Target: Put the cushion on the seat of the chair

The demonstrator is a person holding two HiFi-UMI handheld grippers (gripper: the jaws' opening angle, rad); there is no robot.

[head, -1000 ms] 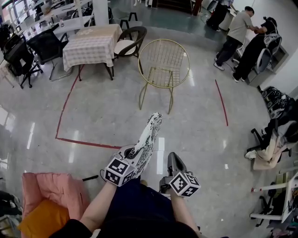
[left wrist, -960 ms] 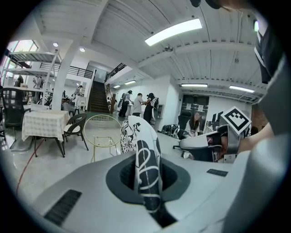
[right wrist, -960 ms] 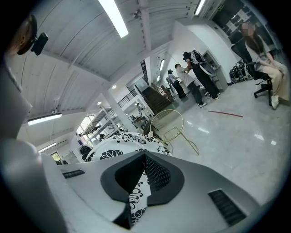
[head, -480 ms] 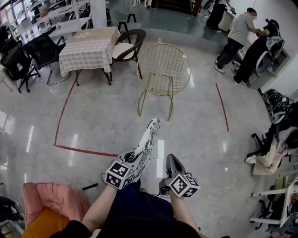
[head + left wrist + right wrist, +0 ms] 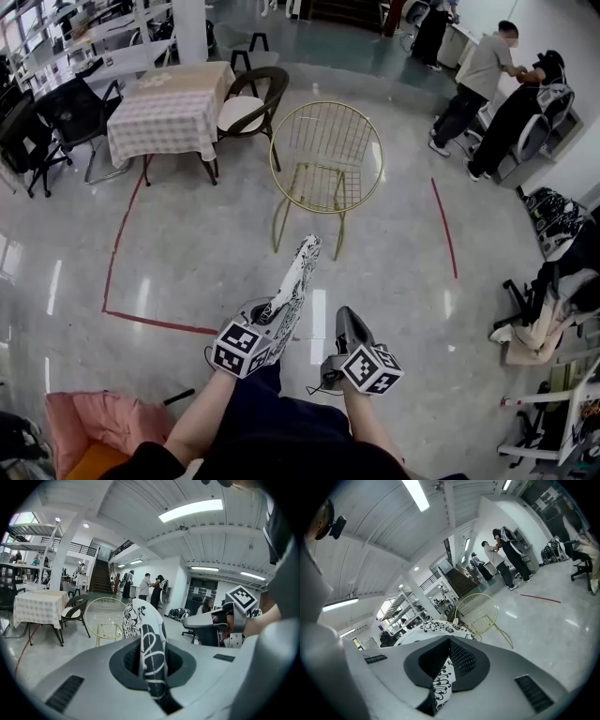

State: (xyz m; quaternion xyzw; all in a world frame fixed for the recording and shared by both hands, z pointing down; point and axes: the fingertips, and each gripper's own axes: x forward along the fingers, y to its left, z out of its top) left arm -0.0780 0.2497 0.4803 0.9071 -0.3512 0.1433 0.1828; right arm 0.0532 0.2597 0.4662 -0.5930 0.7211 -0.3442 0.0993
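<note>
Cushion (image 5: 296,281) stands on edge, clenched in the left gripper (image 5: 273,314); right gripper (image 5: 348,325) closed empty beside it, chair (image 5: 317,186) farther off.

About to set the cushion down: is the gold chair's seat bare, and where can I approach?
The gold chair's seat is bare. Open floor runs from the cushion to its front, between the red tape lines. Crowded behind it: dark chair and checked table.
</note>
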